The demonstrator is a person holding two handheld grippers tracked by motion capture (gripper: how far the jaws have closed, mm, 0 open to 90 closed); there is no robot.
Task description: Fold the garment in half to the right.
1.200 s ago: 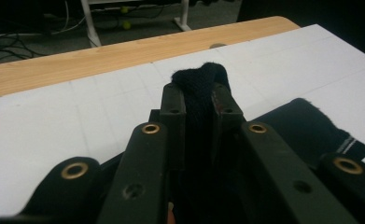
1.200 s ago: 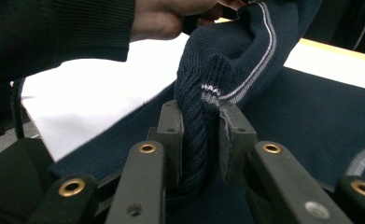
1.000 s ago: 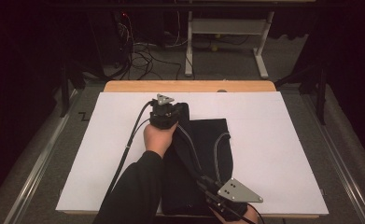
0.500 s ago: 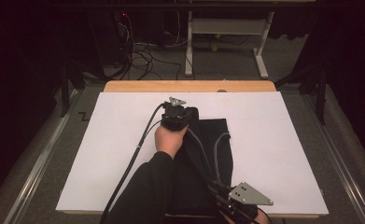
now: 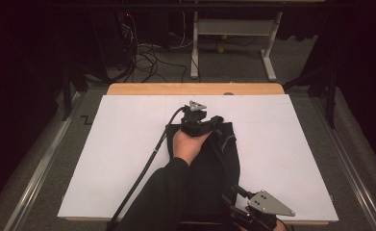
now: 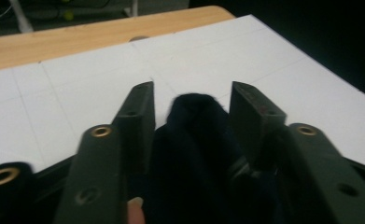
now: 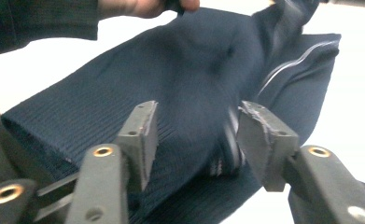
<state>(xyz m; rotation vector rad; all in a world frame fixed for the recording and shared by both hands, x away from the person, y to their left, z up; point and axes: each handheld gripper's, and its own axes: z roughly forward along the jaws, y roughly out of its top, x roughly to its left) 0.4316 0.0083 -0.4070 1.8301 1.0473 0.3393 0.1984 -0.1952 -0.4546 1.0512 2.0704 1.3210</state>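
We are folding the garment (image 5: 214,159), now lying doubled lengthwise mid-table. Both the left gripper (image 6: 192,105) and right gripper (image 7: 196,123) have just been opening, releasing cloth still between their jaws. We judge this fold laid, with smoothing or another fold remaining.

A white sheet (image 5: 128,159) covers the wooden table (image 5: 195,89), whose bare far edge shows as a strip beyond it. Behind the table, on the grey floor, a tangle of cables (image 5: 147,55) lies left of a white metal stand (image 5: 231,41). A small yellow ball (image 5: 218,49) rests under that stand.
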